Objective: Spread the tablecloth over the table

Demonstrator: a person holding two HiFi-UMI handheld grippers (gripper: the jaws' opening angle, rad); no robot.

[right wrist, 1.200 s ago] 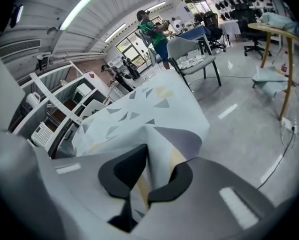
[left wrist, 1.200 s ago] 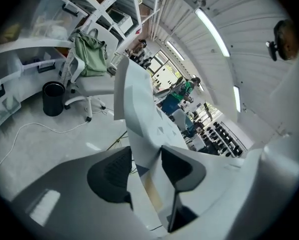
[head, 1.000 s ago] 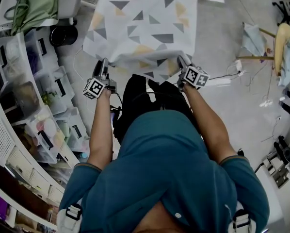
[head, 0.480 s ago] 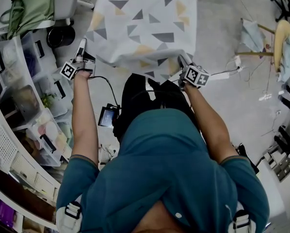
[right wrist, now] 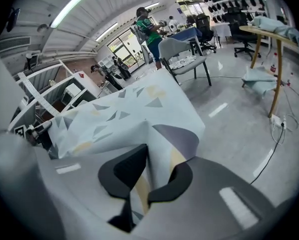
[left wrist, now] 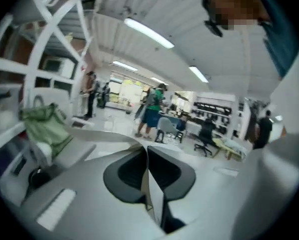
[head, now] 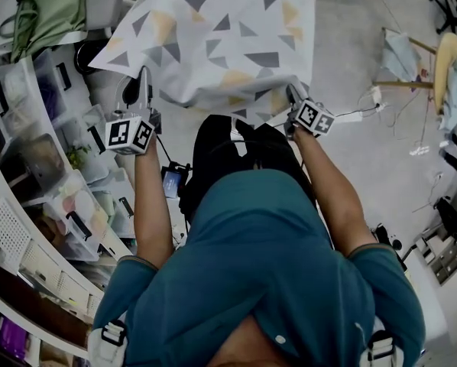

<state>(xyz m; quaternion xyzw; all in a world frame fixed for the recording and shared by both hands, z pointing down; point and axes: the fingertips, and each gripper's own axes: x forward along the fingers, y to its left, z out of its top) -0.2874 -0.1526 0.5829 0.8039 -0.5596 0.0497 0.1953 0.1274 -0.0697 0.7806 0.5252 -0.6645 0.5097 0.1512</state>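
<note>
- Tablecloth (head: 228,37): pale, printed with grey and tan triangles; it lies over the table straight ahead of the person, and the table top under it does not show
- Near edge of the cloth hangs down toward the person, gathered into folds between the two tongs
- Near left corner is pulled out and raised to the left, clear of the rest, over the shelving side
- Left tongs (left wrist: 148,156): jaws have just been closing and now stand together, with a thin pale edge of the cloth pinched between the pads; in the head view they sit at the cloth's left border
- Right tongs (right wrist: 157,170): jaws nearly together, clamped on a bunched fold of the cloth at its near right corner; the fold stands up between the pads and the cloth runs away from them
- Person in a teal top (head: 267,266), both forearms stretched forward
- Black bag (head: 228,159) low between the arms
- Clear storage bins (head: 68,197) on curved shelving at left
- Green cloth (head: 49,10) on a seat, upper left
</note>
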